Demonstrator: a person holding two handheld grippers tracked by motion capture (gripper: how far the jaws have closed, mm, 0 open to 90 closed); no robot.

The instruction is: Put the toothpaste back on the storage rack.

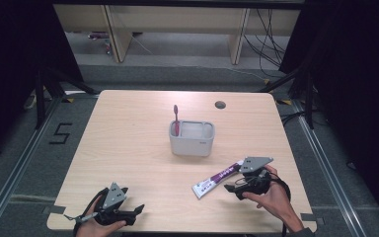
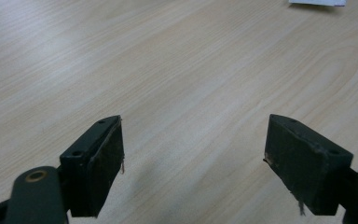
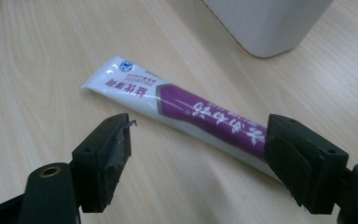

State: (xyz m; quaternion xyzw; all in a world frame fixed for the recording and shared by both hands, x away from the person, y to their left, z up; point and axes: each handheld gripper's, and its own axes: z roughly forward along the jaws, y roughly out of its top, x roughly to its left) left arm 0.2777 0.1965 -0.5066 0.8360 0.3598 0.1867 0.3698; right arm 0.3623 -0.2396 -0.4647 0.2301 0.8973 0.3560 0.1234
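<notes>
A white and purple toothpaste tube [image 1: 217, 178] lies flat on the wooden table [image 1: 128, 138], near the front right. My right gripper [image 1: 231, 186] hovers just right of it, and a hand holds it. In the right gripper view the tube [image 3: 186, 109] runs slantwise just beyond the open right gripper [image 3: 198, 154], its far end passing behind the right-hand jaw; no pad presses on it. A grey-white holder [image 1: 191, 143] stands mid-table with a red toothbrush [image 1: 176, 118] upright in its left compartment. My left gripper [image 1: 137, 210] rests at the front left, open, with bare table between its jaws [image 2: 193, 154].
A round cable hole [image 1: 220, 104] sits in the table's far right part. The holder's wall [image 3: 265, 23] rises close behind the tube in the right gripper view. A corner of the tube [image 2: 317, 2] peeks in at the top of the left gripper view.
</notes>
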